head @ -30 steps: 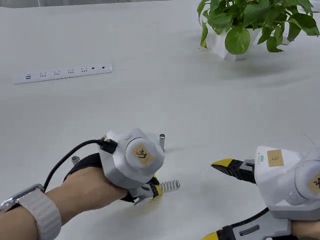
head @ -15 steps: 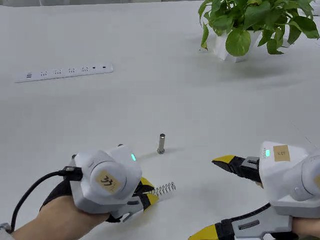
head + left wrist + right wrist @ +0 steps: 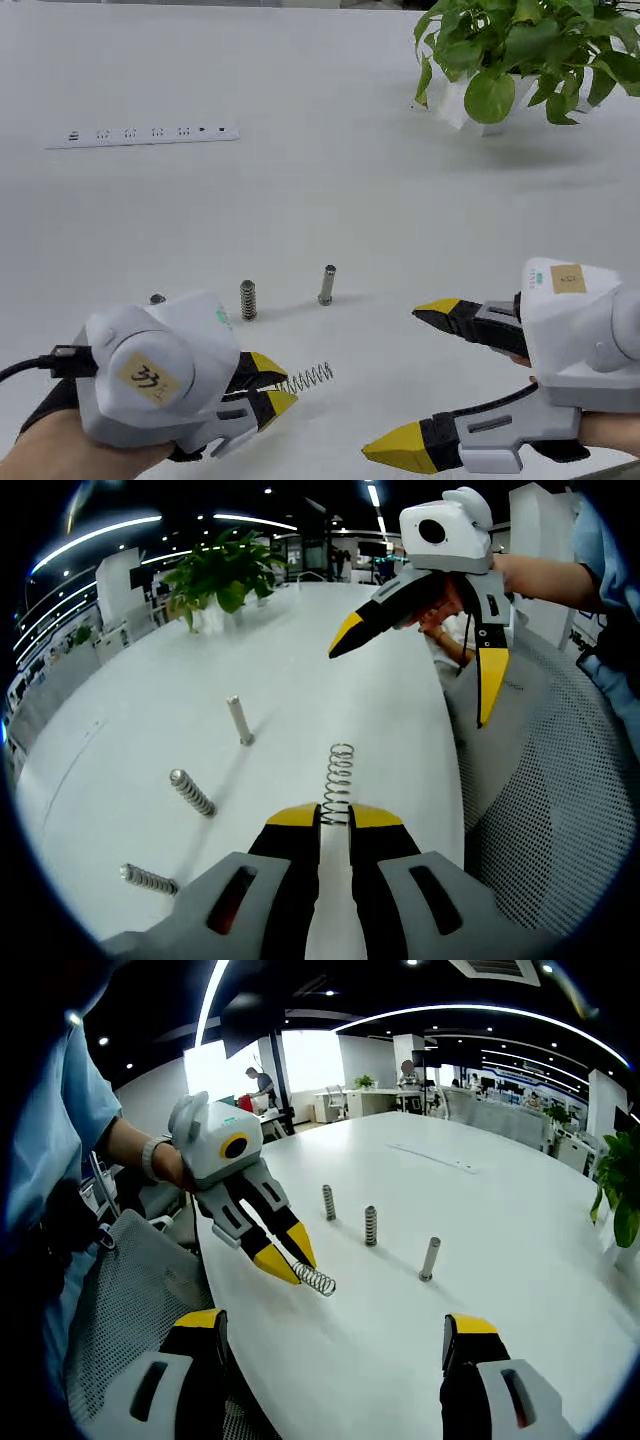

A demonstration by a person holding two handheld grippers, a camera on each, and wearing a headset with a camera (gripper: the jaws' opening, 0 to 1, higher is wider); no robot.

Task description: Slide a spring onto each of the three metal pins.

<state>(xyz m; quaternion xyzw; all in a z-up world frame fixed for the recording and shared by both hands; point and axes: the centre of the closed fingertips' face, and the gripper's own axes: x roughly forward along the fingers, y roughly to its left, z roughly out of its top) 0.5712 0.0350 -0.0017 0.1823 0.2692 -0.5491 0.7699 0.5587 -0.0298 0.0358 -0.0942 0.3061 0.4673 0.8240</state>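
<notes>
**Left jaws clamped on a spring, one pin bare**

The left gripper (image 3: 268,386) had its two yellow-tipped jaws closed together on one end of a loose spring (image 3: 306,377). The spring's long axis ran straight on from the jaw tips, close to level with the table (image 3: 330,180). Its free end pointed away from the person and to the right in the head view, into the open space before the right gripper (image 3: 412,384). In the left gripper view the spring (image 3: 338,778) lay dead ahead along the jaw line, with the pins off to the left of that line. Whether its free end touched the tabletop could not be told.

The right gripper's jaws stood wide apart with nothing between them. It was well to the right of the spring, with its tips turned towards the left gripper.

Beyond the left gripper three pins stood upright in a row on the table. The bare pin (image 3: 327,284) stood at the right end, nearest the right gripper. The middle pin (image 3: 248,299) wore a spring around it. The far-left pin (image 3: 157,299) was partly hidden behind the left gripper in the head view, but in the right gripper view it too carried a spring (image 3: 328,1202).

Further off lay a white power strip (image 3: 140,134) on the left, and a potted plant (image 3: 520,45) stood on the right.
</notes>
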